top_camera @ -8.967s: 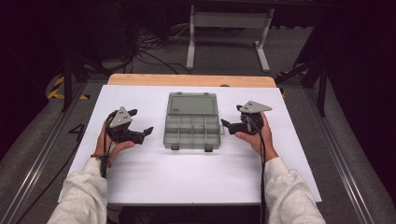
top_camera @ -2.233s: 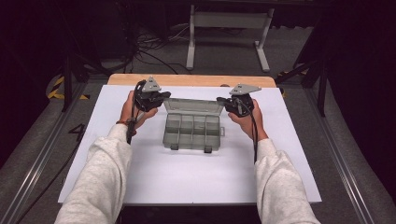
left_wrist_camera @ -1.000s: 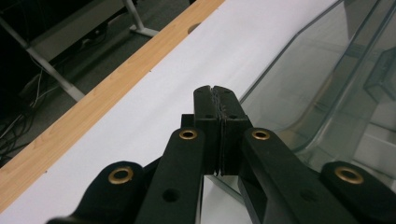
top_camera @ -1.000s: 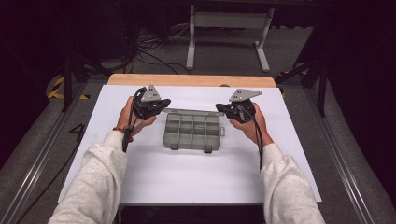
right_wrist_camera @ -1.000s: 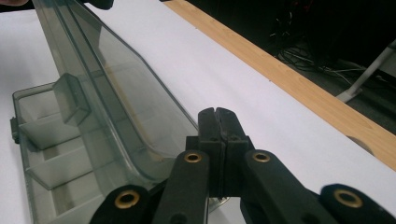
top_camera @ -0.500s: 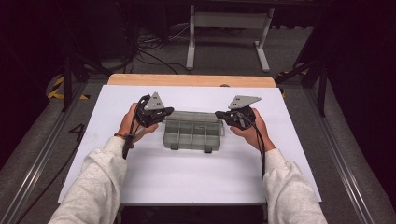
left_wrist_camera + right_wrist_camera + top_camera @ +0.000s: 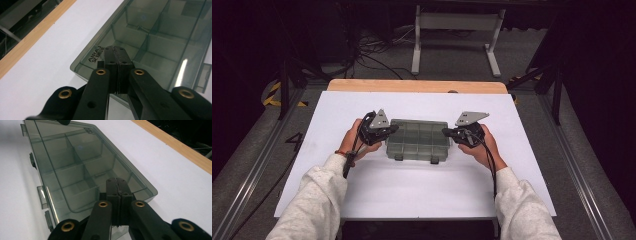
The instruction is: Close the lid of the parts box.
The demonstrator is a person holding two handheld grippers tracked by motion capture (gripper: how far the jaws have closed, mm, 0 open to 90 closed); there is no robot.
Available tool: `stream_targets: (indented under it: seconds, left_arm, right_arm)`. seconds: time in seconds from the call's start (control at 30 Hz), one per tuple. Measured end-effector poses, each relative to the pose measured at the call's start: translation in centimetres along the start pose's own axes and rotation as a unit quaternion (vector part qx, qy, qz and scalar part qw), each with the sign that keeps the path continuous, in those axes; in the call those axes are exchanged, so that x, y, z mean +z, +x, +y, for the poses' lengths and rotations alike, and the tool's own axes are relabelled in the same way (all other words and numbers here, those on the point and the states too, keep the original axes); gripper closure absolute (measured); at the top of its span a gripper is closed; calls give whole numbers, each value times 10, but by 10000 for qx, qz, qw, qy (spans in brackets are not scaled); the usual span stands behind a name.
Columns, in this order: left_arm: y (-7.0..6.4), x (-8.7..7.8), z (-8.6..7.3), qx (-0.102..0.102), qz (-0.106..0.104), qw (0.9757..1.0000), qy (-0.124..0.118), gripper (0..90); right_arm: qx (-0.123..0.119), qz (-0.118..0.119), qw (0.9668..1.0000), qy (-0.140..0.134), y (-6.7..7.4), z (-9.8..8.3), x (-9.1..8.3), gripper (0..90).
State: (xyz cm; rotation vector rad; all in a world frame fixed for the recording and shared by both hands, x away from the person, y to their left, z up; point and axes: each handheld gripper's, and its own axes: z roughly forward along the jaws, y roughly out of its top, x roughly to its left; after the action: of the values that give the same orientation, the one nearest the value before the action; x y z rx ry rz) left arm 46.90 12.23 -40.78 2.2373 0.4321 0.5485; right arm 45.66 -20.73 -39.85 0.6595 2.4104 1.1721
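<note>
A: While both hands are hovering at the ends of the smoky clear compartment box, what is happening?

B: It is lying lid-down, seemingly closed, mid-table on the white sheet. The left gripper is pressing its shut jaws, holding nothing, over the box's left edge; the right gripper, likewise shut and empty, is sitting over the right edge.

A: What's remaining?

B: Probably the latches; I'm judging them not yet fastened.
</note>
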Motion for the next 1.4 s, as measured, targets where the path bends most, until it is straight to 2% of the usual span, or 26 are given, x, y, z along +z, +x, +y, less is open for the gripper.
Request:
stream_targets:
  seconds: [0.17, 0.5, 0.63, 0.87, 0.93, 1.17, 1.4]
  left_arm:
    - [-1, -2, -2, -60, -44, 10000, -58, 893]
    - [-10, -5, -10, -45, -193, 9998, -86, 893]
    - [-14, -8, -16, -45, -191, 9998, -67, 893]
    - [-17, -9, -23, -105, -219, 9997, -67, 890]
    - [-18, -9, -23, -64, -225, 9997, -73, 890]
    - [-19, -11, -28, -157, -255, 9994, -190, 889]
    - [-20, -10, -31, -184, -307, 9992, -203, 887]
  right_arm:
    - [-48, -20, 10000, 14, 4, -3, 0, 900]
    - [-22, 29, 10000, -36, 11, -10, -3, 900]
    - [-9, 127, 9999, -49, 17, -14, -3, 900]
    - [-144, 114, 9998, 51, 26, -19, -2, 900]
    - [-153, 123, 9998, 57, 27, -19, -2, 900]
    - [-174, 129, 9998, 16, 30, -22, -3, 900]
    - [-230, 138, 9996, 69, 34, -24, -1, 900]
